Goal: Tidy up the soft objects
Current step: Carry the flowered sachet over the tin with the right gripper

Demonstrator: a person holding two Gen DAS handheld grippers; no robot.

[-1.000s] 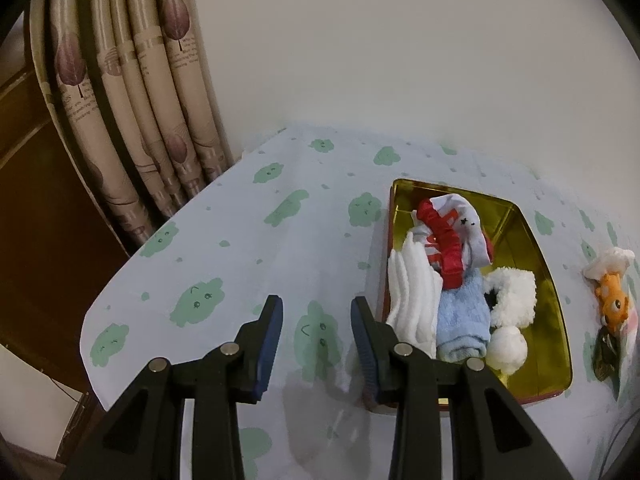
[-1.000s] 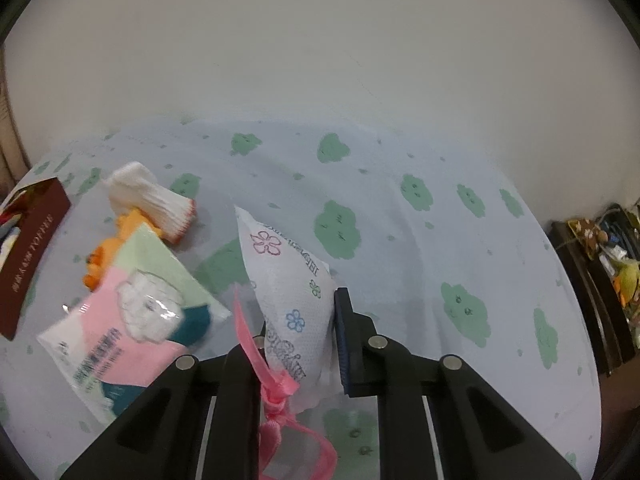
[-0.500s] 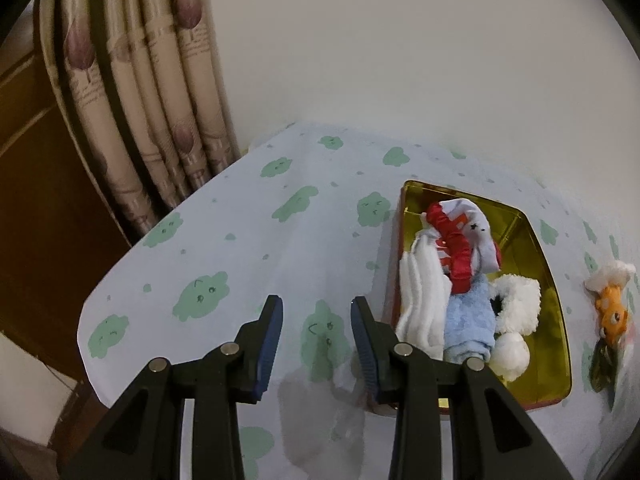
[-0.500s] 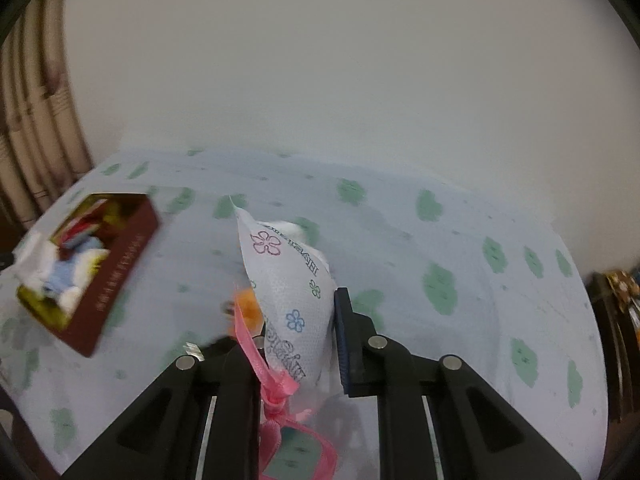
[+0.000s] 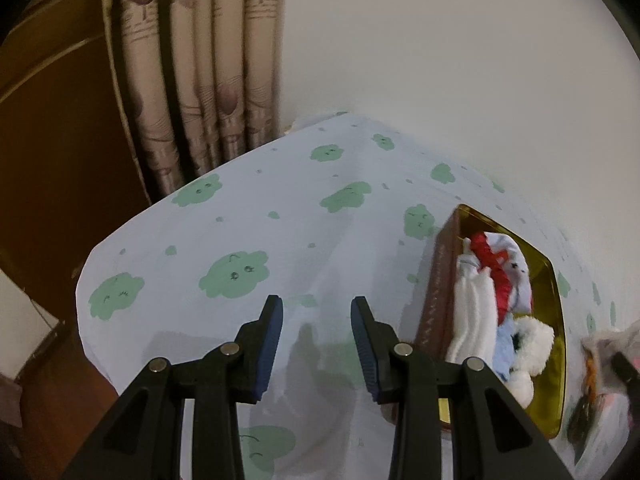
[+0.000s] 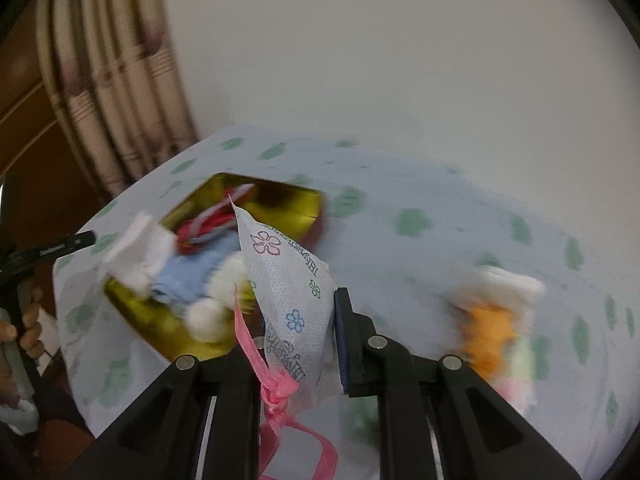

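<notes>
Right gripper [image 6: 298,344] is clamped on a white sachet [image 6: 292,280] printed with small pink, blue and green flowers – a pink ribbon [image 6: 276,392] is knotted at its near end and loops down between the black arms. The sachet stands up between the pads, tip pointing away, held in the air in front of the gold-lined box [image 6: 280,204]. The frame is motion-blurred.

The box sits on the left part of the table, on a pale tablecloth [image 6: 420,264] with green cloud prints. Inside it: red-and-white fabric [image 6: 208,224], a light blue cloth [image 6: 192,272], white fluffy pieces [image 6: 208,320]. To the right of the right gripper, well apart from the box, an orange plush toy [image 6: 486,332] lies on the cloth with a white item [image 6: 508,280] just beyond it – both blurred.

Left gripper [image 5: 316,344] has its jaws partly apart with nothing between them, hovering over bare tablecloth [image 5: 280,220] just left of the box [image 5: 434,300]. From this side the box shows a brown outer wall, folded white cloth [image 5: 472,312] against that wall, and the red piece [image 5: 496,268] further in.

A striped curtain [image 5: 208,60] hangs at the far left behind the table. A person's hand [image 6: 28,328] is at the left edge of the right wrist view.
</notes>
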